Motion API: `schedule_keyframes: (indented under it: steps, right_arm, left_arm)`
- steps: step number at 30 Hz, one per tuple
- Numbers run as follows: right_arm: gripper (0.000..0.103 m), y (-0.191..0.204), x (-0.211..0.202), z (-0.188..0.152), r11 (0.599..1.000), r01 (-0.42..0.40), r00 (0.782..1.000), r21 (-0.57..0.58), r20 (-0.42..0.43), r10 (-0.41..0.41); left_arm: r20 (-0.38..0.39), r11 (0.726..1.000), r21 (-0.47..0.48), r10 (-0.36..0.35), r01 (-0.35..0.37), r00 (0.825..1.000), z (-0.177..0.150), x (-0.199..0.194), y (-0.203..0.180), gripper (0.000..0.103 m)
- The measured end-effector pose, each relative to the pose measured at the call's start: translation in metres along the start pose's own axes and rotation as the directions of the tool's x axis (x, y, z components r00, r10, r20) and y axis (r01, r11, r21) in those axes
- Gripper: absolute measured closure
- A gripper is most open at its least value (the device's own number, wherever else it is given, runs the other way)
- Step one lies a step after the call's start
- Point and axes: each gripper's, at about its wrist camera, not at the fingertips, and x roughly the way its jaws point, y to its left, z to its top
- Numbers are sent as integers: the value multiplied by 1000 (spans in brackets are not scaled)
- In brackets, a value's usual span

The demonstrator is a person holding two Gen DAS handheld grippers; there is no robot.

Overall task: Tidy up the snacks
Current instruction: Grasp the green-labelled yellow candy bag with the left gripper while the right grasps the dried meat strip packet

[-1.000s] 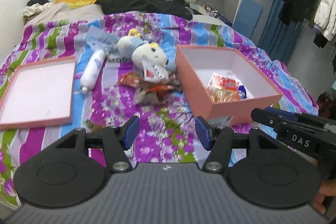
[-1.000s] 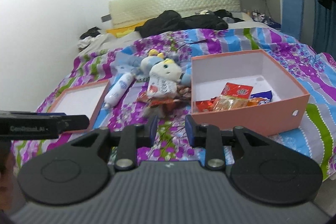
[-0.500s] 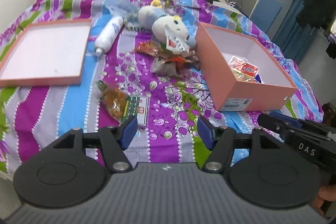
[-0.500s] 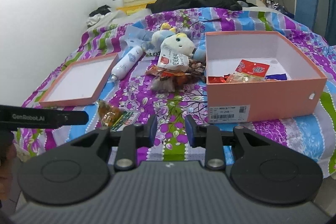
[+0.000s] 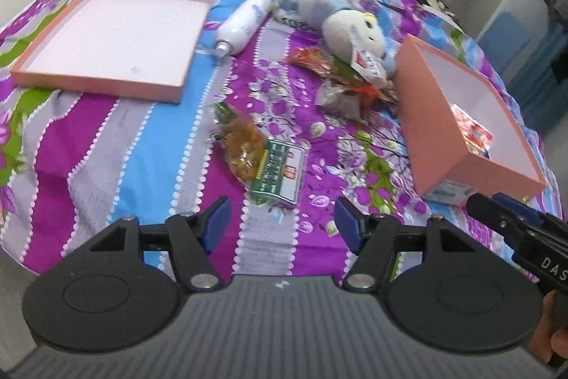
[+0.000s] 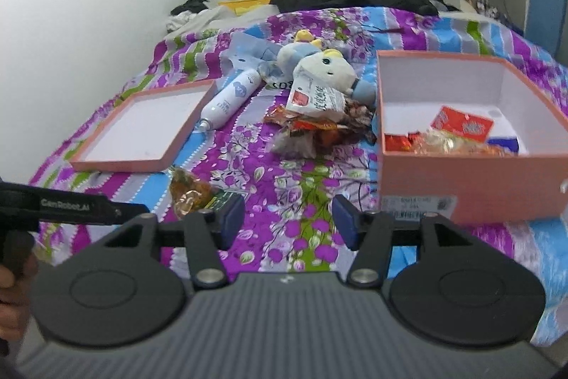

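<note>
Both jaws sets stand spread and empty: left gripper [image 5: 282,219] aligned just short of the green-labelled snack packet [image 5: 264,157]; right gripper [image 6: 288,219] jaws just opened

The bedspread [image 5: 117,137] is soft printed cloth, while the pink box [image 6: 461,180] and its lid [image 5: 106,34] look like matt cardboard. The snack packet [image 5: 262,158] is glossy, crinkled plastic film. The plush toy [image 6: 319,70] is fuzzy fabric, and the white bottle [image 5: 245,20] is smooth plastic.
</note>
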Motion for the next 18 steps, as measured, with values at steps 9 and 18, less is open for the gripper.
schedule_keyframes:
  steps: [9, 18]
  right_arm:
    - [48, 5, 77, 36, 982, 60, 998, -177, -17, -64]
    - [59, 9, 190, 66, 921, 88, 982, -380, -120, -144]
  left_arm:
    - [-55, 997, -81, 14, -18, 998, 21, 62, 22, 34]
    - [-135, 996, -34, 72, -77, 988, 64, 136, 36, 35]
